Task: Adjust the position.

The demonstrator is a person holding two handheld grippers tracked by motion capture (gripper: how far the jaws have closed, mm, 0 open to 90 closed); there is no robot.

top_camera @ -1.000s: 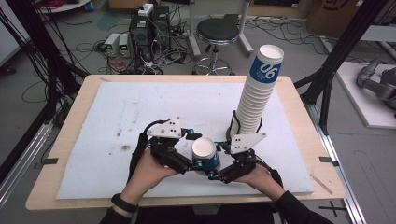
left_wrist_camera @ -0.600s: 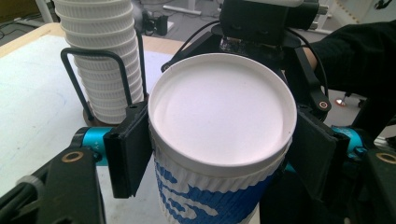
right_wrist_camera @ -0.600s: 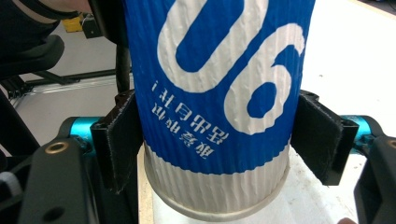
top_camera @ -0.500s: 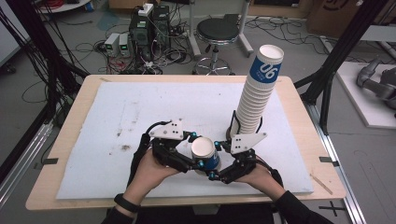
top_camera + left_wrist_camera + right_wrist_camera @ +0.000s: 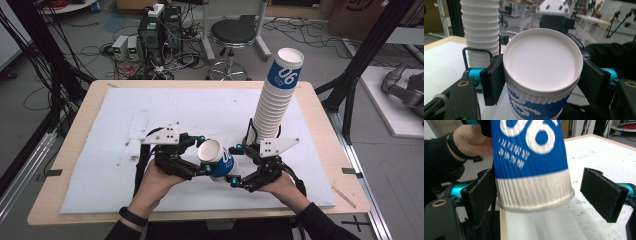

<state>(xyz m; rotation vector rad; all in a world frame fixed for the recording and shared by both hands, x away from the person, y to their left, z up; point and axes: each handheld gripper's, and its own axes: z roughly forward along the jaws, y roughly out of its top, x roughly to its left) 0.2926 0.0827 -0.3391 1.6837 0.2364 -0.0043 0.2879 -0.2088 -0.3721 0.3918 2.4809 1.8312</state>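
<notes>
A light, crushable paper cup (image 5: 218, 160) hangs above the table (mid-handover), the left gripper (image 5: 541, 82) clamped below its rim, the right gripper (image 5: 541, 197) just opened around its base.

Left hand-held gripper (image 5: 206, 156) clamped the cup (image 5: 218, 160); right hand-held gripper (image 5: 235, 165) released.

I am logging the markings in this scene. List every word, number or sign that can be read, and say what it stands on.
"06" in white on the blue band of the top cup of the tall cup stack.
"06", cropped at the top, on the blue band of the single cup held between the tools.
Small white print under that number on the single cup: too blurred to read.
Small print under the number on the stack: too small to read.
</notes>
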